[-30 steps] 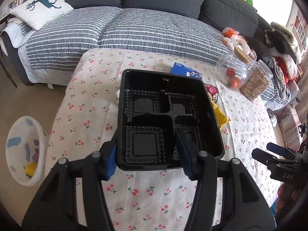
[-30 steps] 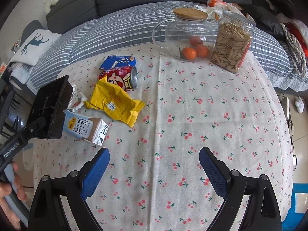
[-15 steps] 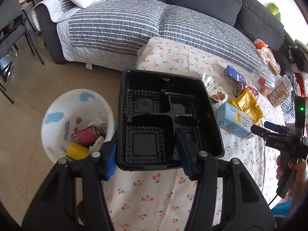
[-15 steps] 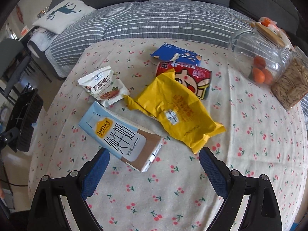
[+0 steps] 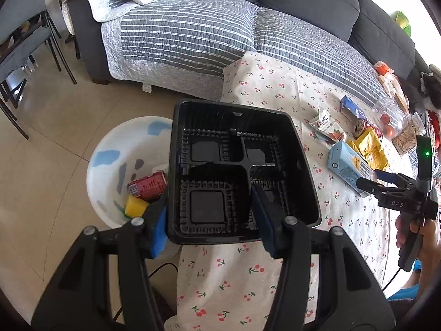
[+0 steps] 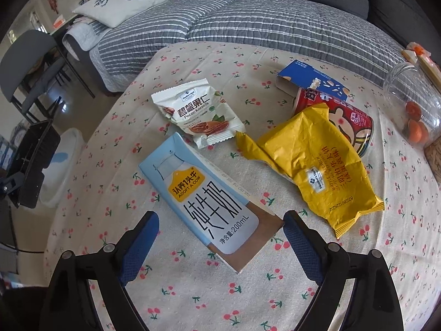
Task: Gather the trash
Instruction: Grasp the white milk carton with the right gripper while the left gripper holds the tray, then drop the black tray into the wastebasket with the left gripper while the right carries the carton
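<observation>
- The left gripper (image 5: 212, 220) is clenched on the near rim of a black food tray (image 5: 237, 171), one blue pad outside the wall and the other inside a compartment
- The tray is held open side toward the camera, over the table's left edge and partly in front of a white waste bin (image 5: 110, 165) standing on the floor
- Inside the bin lie a red can (image 5: 147, 184) and a yellow object (image 5: 135, 207), side by side
- The right gripper (image 6: 220, 234) is released, its blue pads spread wide and low over the cherry-print tablecloth (image 6: 275, 289)
- A light blue milk carton (image 6: 204, 201) lies flat on the cloth, its near brown end between the two open pads; whether either pad touches it I cannot tell
- Just beyond the carton's far end lies a white pecan packet (image 6: 198, 110)
- To the right of the carton lies a crumpled yellow wrapper (image 6: 317, 165), overlapping a red drink can (image 6: 344, 115) on its side
- A blue box (image 6: 308, 80) lies just behind the can
- At the far right a clear glass jar (image 6: 413, 99) holds orange fruit
- A sofa with a striped grey cover (image 6: 248, 24) runs along the table's far side, with a deer-print pillow (image 6: 124, 0) at its left end
</observation>
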### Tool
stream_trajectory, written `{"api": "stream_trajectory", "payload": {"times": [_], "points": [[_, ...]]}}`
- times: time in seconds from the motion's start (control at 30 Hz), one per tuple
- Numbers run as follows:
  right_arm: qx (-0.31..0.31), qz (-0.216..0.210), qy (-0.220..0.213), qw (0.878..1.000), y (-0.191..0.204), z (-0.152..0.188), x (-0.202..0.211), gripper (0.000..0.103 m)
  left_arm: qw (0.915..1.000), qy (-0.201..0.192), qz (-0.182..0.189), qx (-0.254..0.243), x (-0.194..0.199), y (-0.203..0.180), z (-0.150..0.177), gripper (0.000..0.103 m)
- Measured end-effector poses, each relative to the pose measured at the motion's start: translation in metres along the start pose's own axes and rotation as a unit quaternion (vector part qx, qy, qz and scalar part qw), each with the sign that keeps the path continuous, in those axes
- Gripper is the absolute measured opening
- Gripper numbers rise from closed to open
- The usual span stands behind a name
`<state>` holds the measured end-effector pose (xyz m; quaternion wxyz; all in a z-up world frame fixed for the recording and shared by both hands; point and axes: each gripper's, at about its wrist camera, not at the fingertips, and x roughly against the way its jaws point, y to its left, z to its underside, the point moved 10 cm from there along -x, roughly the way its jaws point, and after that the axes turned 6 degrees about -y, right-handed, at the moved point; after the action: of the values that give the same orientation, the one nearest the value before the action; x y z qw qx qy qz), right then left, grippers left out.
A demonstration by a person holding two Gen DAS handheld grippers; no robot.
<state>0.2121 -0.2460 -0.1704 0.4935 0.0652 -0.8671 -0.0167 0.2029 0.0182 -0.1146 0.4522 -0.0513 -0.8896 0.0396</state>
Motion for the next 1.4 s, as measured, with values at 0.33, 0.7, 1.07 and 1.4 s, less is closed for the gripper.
{"api": "stream_trajectory", "payload": {"times": [0.33, 0.7, 1.07, 1.4], "points": [[0.039, 0.024, 0.013, 0.999, 0.022, 0.006, -0.012, 0.066, 0.9999, 0.005, -0.012, 0.010, 0.001, 0.024, 0.006, 0.056], [0.021, 0.012, -0.012, 1.000, 0.039, -0.008, -0.003, 0.051, 0.9991, -0.003, -0.025, 0.034, 0.004, 0.050, 0.004, 0.056], [0.000, -0.001, -0.038, 0.999, 0.048, -0.015, 0.029, 0.051, 0.9964, -0.018, -0.065, 0.051, -0.010, 0.087, -0.004, 0.057], [0.012, -0.009, -0.046, 0.999, 0.074, -0.012, 0.041, 0.051, 0.9917, -0.043, -0.114, 0.041, -0.024, 0.110, -0.011, 0.087]]}}
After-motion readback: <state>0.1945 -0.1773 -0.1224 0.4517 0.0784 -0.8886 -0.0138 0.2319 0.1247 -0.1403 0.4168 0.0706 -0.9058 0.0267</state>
